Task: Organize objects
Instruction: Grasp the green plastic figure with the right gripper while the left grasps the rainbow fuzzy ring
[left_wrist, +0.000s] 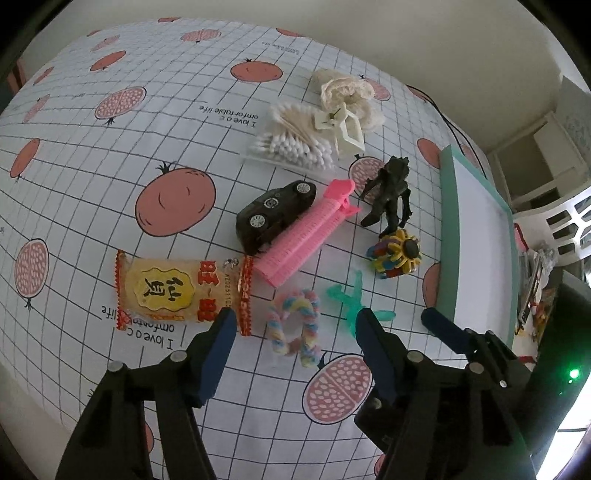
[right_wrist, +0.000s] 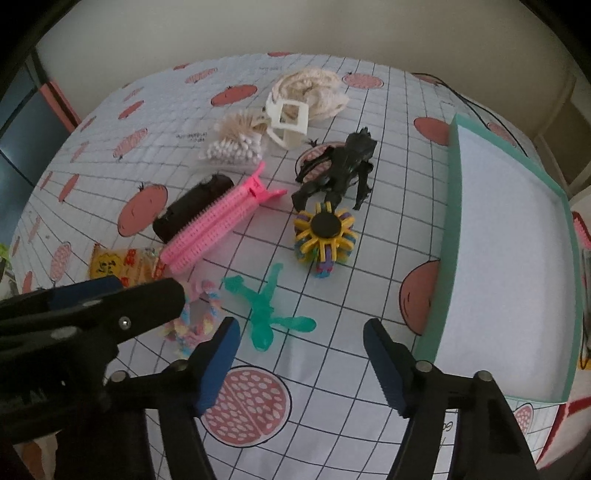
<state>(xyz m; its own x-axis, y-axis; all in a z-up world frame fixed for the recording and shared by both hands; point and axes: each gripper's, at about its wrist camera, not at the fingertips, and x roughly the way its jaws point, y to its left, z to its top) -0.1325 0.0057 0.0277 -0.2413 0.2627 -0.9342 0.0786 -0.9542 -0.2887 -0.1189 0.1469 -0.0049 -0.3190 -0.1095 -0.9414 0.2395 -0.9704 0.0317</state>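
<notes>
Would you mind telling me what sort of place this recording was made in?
Probably a home: a table under a fruit-print tablecloth, strewn with household odds and ends such as a snack packet and cotton swabs, with white cupboards behind.

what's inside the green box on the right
Nothing that shows: the green box has only its bare white floor in both views. Its corner nearest the right tongs is hidden behind them.

I am working in a home: a white grid-printed tablecloth with pink fruit (left_wrist: 173, 201) covers the table, and on it lie a black toy car (left_wrist: 275, 214), a bag of cotton swabs (left_wrist: 291, 144) and a snack packet (left_wrist: 177, 291).
</notes>
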